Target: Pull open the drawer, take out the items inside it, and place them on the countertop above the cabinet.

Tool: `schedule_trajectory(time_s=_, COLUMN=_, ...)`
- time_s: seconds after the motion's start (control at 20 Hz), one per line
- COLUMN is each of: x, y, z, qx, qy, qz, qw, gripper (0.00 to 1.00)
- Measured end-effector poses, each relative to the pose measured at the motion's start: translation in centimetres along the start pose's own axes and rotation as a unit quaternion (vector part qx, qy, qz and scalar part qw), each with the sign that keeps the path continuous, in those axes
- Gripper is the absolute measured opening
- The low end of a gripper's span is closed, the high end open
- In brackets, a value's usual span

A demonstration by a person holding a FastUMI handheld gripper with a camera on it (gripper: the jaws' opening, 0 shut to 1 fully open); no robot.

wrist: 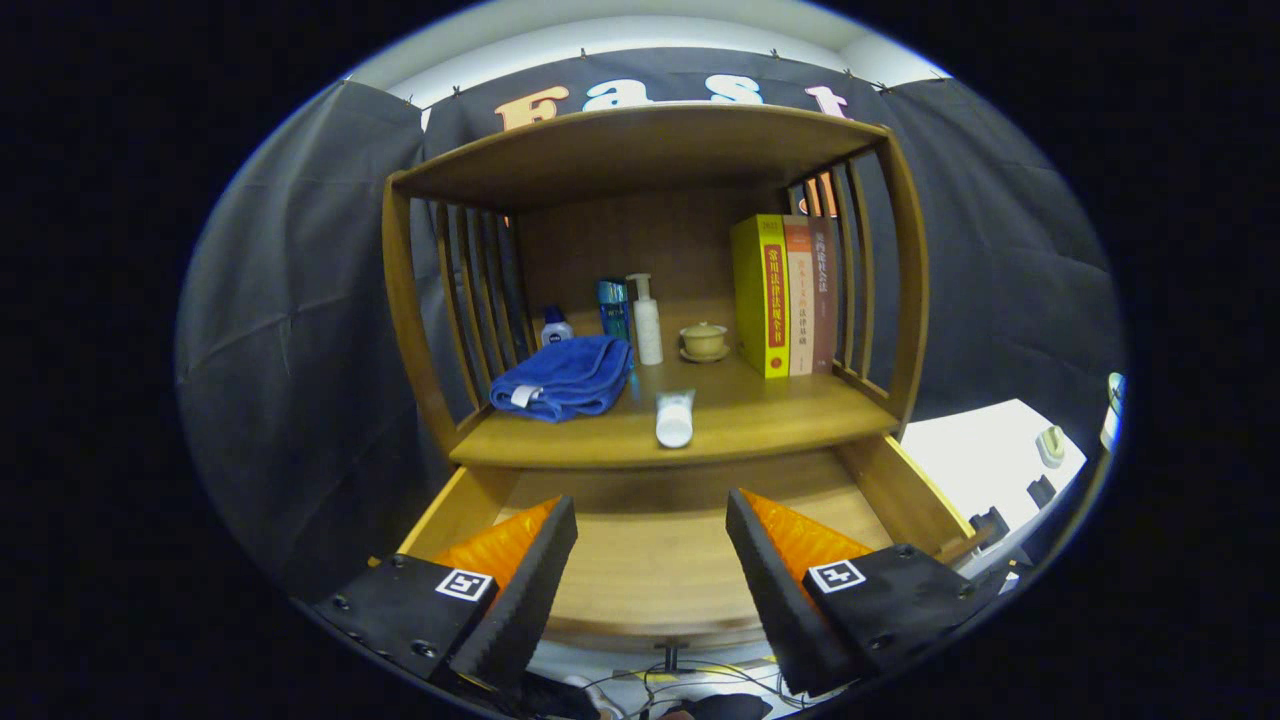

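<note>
The wooden drawer (905,490) stands pulled out below the countertop (760,420), and its bare wooden floor shows between my fingers. My gripper (650,525) hovers over the drawer, open, with nothing between its fingers. On the countertop just beyond the fingers lies a white tube (675,418), cap end toward me. A folded blue towel (565,377) rests further left on the same surface.
At the back of the countertop stand a small blue-capped jar (556,327), a blue box (613,308), a white pump bottle (647,320), a lidded tan cup on a saucer (704,341) and three upright books (785,295). Slatted wooden sides and a top shelf (640,150) enclose it.
</note>
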State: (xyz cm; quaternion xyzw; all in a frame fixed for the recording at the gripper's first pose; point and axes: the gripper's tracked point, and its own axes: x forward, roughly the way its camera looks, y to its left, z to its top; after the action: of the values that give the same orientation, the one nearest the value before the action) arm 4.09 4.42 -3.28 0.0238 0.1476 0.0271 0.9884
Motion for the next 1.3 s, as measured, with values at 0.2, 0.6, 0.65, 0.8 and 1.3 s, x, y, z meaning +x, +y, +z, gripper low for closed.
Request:
schedule_trajectory(time_s=0.2, x=-1.6, y=-0.5, z=-4.8, qx=-0.009, qy=0.022, qz=-0.011, qw=1.000, gripper=0.99)
schedule_trajectory(time_s=0.6, x=-1.5, y=-1.1, z=-10.0, qx=0.005, qy=0.048, qz=-0.016, qw=0.999, gripper=0.99)
schedule_trajectory(time_s=0.65, x=-1.1, y=-0.9, z=-10.3, qx=0.007, qy=0.048, qz=-0.014, qw=0.999, gripper=0.99)
schedule_trajectory(time_s=0.8, x=-0.1, y=-1.0, z=-11.0, qx=0.004, qy=0.050, qz=-0.019, qw=0.999, gripper=0.99)
schedule_trajectory(time_s=1.3, x=0.9, y=-0.9, z=-10.6, qx=0.027, qy=0.036, qz=-0.023, qw=0.999, gripper=0.99)
